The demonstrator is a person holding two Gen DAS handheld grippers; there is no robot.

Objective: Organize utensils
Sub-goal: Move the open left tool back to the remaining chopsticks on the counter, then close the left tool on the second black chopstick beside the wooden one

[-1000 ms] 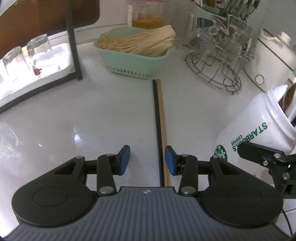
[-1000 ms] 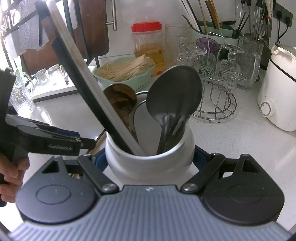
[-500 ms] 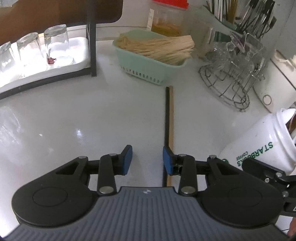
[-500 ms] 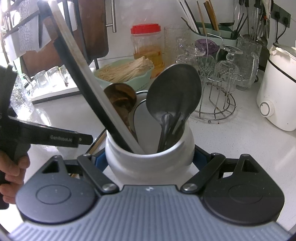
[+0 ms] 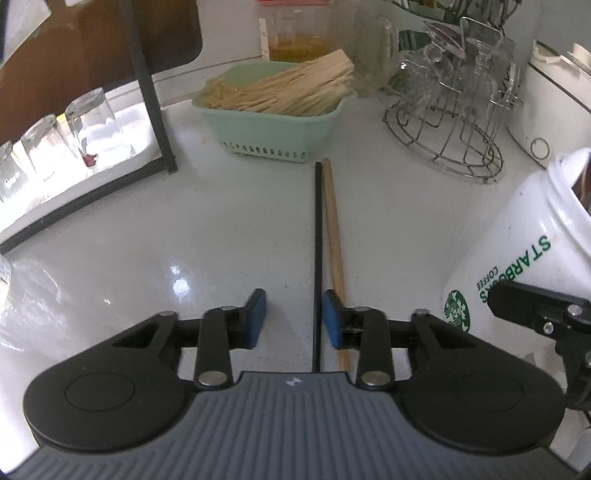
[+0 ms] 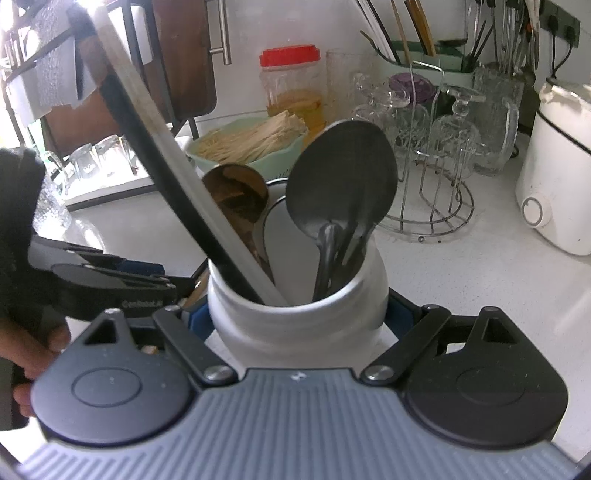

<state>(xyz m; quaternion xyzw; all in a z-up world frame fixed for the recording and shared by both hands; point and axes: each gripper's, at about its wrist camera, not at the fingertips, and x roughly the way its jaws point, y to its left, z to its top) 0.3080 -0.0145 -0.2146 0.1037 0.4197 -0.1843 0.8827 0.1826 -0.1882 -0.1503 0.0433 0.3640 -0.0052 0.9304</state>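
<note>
Lengthwise, chopsticks (image 5: 325,236) pointing at green basket (image 5: 273,129).

White glossy table (image 5: 229,236) with window glare at 9 o'clock. White wall (image 6: 243,92) behind. Black metal rack (image 5: 147,92) at 10 o'clock holds a brown board (image 6: 181,55); upturned glasses (image 5: 92,125) on a white tray beneath. Wire glass stand (image 6: 436,199) at 2 o'clock, white appliance (image 6: 554,184) at 3. Wall sockets (image 6: 557,26) at top right.

A home kitchen: white countertop (image 5: 221,229), upturned drinking glasses (image 5: 92,125) at ten o'clock, glassware rack (image 5: 447,122) at one, utensil-filled mug (image 6: 295,310).
</note>
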